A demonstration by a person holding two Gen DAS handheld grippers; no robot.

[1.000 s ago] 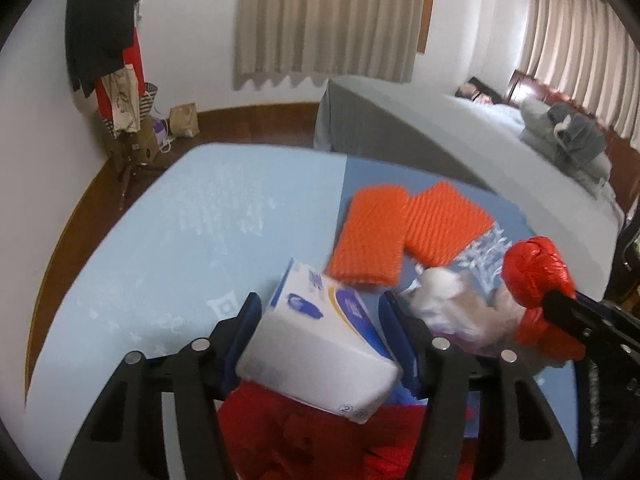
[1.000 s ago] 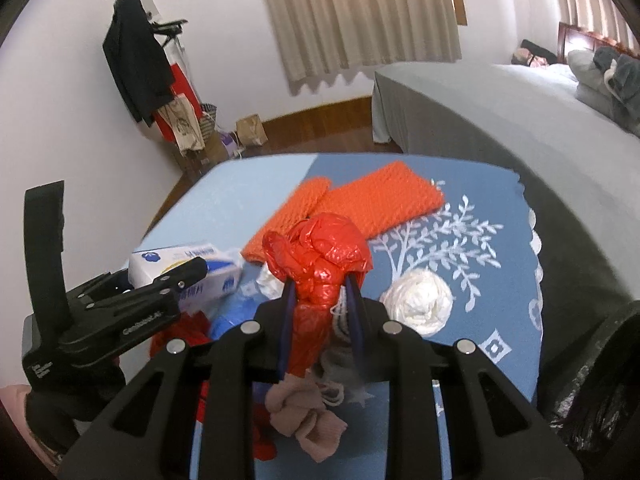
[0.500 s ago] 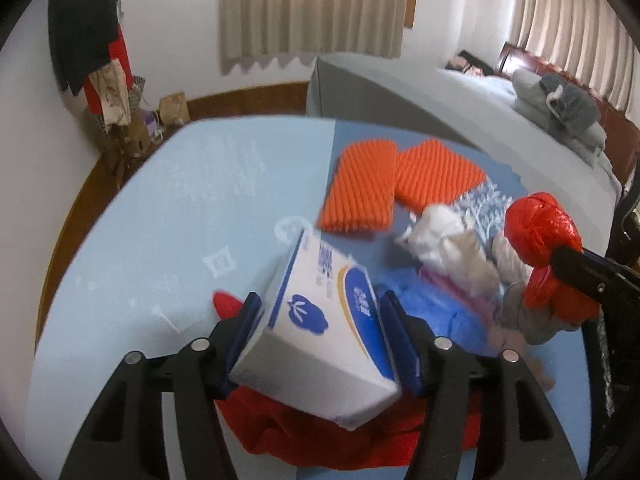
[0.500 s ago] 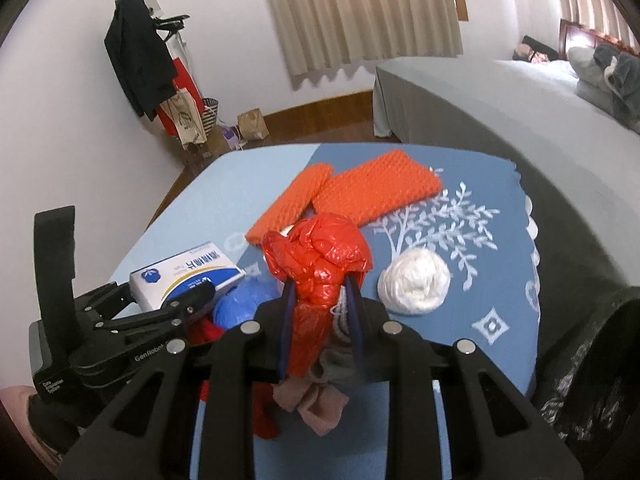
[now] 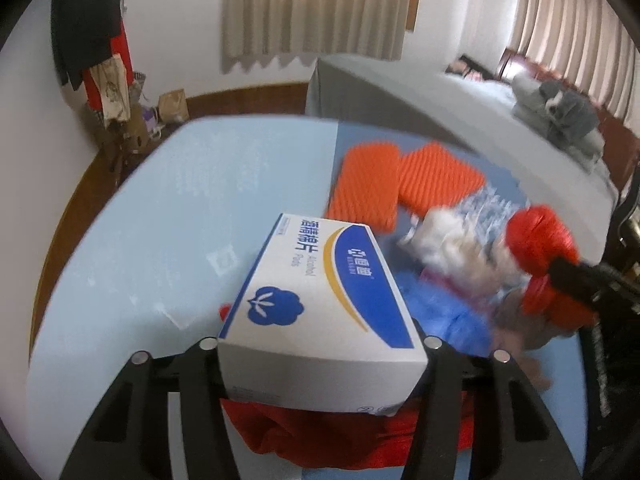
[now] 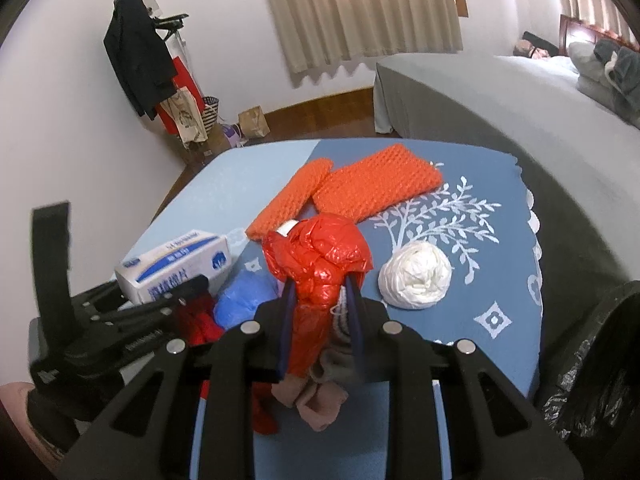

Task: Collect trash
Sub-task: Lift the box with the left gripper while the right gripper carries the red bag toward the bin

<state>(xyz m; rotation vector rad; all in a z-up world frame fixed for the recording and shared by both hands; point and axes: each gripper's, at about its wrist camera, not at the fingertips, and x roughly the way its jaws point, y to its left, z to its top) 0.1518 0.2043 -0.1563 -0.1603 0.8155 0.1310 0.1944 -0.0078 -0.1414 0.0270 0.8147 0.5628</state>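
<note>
Bed (image 6: 500, 92), grey cover, fills the far right; well apart from the work surface.

Table (image 6: 472, 368) under a blue cloth, white leaf print on its right half. Its right edge is scalloped and drops off just beside a black trash bag (image 6: 592, 364), mouth partly in frame at lower right. Likely the destination for everything held.

Two orange foam mesh sleeves (image 6: 372, 188) lie side by side at the far end, touching. Not yet collected.

Alcohol-pad box (image 5: 320, 304), white and blue, sits tilted between the fingers of the left gripper (image 5: 320, 350). Jaws closing on it; pads appear pressed to both long sides. Red cloth (image 5: 344, 432) lies beneath.

Crumpled red plastic bag (image 6: 320, 268) pinched narrow in the right gripper (image 6: 320, 300), together with greyish-pink fabric hanging below.

White plastic wad (image 6: 416, 280) loose on the cloth, just right of the red bag. Blue crumpled piece (image 6: 244, 296) between the two grippers.

Judgement: box grip looks off-level; seat it fully before lifting, or a corner may swing out. Carry the right load first toward the bag, passing over the white wad rather than dragging across it. Open room lies left and far; the right edge is tight, the grippers close together.
</note>
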